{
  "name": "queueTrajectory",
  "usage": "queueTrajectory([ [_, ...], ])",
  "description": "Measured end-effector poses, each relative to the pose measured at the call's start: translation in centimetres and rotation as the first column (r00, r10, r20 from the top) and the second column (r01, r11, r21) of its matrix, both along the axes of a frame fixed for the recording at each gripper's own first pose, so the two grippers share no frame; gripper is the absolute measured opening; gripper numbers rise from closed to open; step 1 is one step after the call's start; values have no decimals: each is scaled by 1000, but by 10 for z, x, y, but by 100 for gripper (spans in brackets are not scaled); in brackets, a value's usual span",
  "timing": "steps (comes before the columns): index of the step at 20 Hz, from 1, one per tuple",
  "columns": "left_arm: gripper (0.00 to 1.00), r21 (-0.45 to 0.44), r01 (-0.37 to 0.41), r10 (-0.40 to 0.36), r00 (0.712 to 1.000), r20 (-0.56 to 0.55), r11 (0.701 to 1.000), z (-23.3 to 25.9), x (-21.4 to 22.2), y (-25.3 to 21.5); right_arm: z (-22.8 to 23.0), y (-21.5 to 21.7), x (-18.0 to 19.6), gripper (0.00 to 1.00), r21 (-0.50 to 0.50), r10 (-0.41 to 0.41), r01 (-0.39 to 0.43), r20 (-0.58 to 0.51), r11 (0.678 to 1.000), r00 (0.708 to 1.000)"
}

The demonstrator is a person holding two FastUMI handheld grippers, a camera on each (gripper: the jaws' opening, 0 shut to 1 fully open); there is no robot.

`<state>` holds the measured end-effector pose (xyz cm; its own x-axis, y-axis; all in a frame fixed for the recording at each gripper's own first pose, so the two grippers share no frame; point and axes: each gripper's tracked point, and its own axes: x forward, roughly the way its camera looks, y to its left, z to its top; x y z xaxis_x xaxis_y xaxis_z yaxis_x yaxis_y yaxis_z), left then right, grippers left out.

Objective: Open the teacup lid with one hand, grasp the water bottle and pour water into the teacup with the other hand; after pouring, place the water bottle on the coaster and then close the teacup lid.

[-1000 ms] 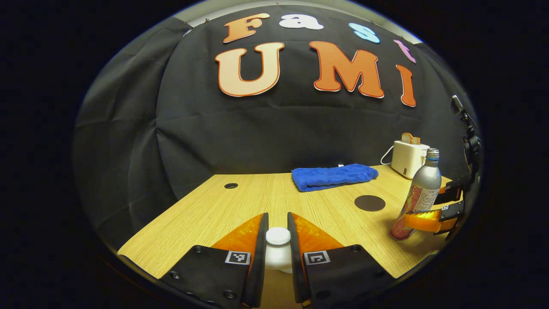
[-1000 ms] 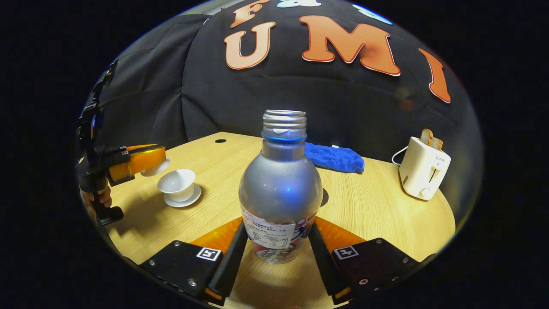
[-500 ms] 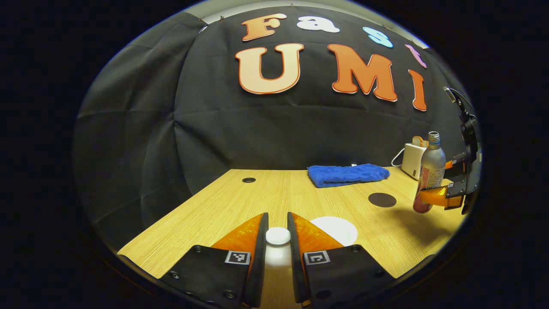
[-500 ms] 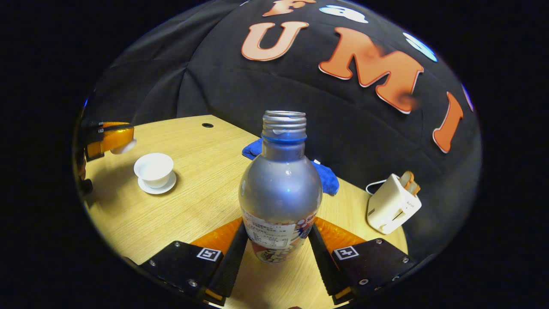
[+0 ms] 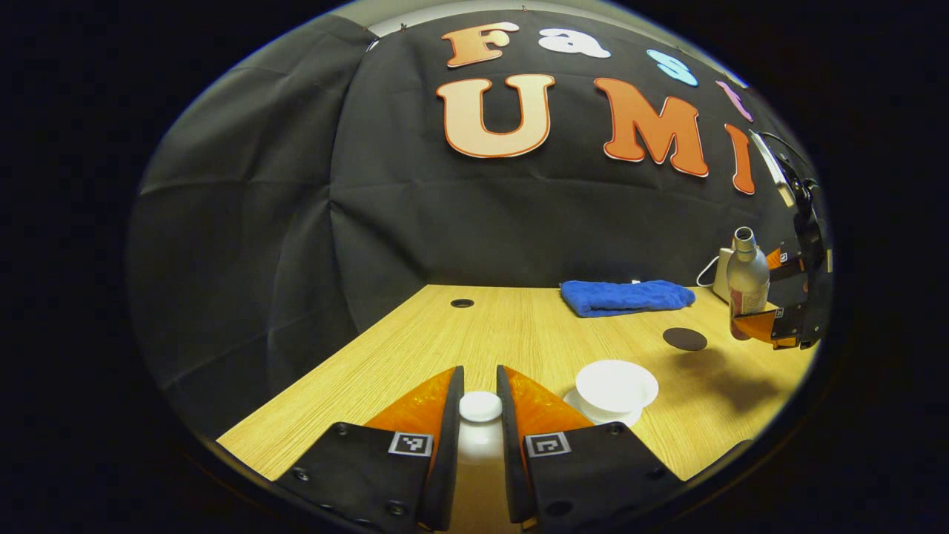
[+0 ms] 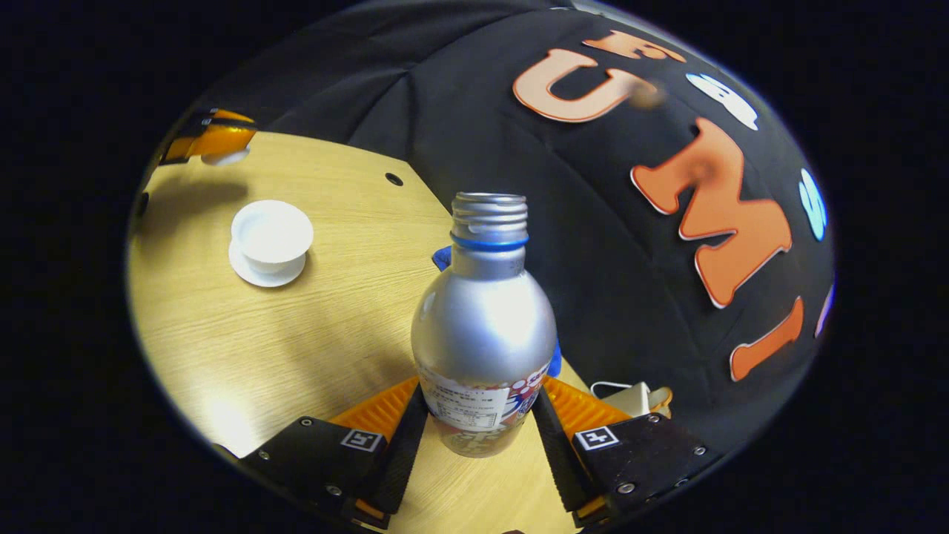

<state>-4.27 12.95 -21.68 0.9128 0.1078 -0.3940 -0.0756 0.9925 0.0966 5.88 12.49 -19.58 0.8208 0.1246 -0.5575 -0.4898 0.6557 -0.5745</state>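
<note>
Both grippers are closed on things. Left gripper (image 5: 480, 415) pinches the white teacup lid (image 5: 480, 406) clear above the table's (image 5: 482, 334) near part, with the uncovered teacup (image 5: 616, 386) on its saucer (image 6: 256, 273) just to its right. Right gripper (image 6: 478, 426) clamps the capless water bottle (image 6: 483, 334), lifted and tilted, well apart from the cup. Bare wood lies between them. Far right, the dark coaster (image 5: 684, 339) sits near a blue towel (image 5: 626, 297) at the far edge.
</note>
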Motion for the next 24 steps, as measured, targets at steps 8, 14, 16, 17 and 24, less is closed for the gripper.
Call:
queueTrajectory([
  [8, 31, 0, -50, 50, 999, -14, 999, -2, -12, 29, -1, 32, 11, 79, -195, 129, -113, 68, 974, 989],
  [14, 32, -10, -68, 68, 998, -6, 998, -1, -18, 43, 8, 48, 0, 79, -350, 245, -185, 136, 918, 960],
  [16, 28, -13, -73, 73, 997, -5, 997, -2, -20, 46, 9, 50, -3, 79, -398, 272, -193, 154, 897, 950],
  [17, 31, -16, -75, 75, 997, -4, 997, -2, -21, 48, 8, 51, -4, 79, -414, 283, -197, 158, 889, 946],
  [24, 31, -2, -81, 81, 997, -11, 997, -6, -29, 58, 26, 58, -2, 78, -562, 378, -195, 229, 804, 897],
])
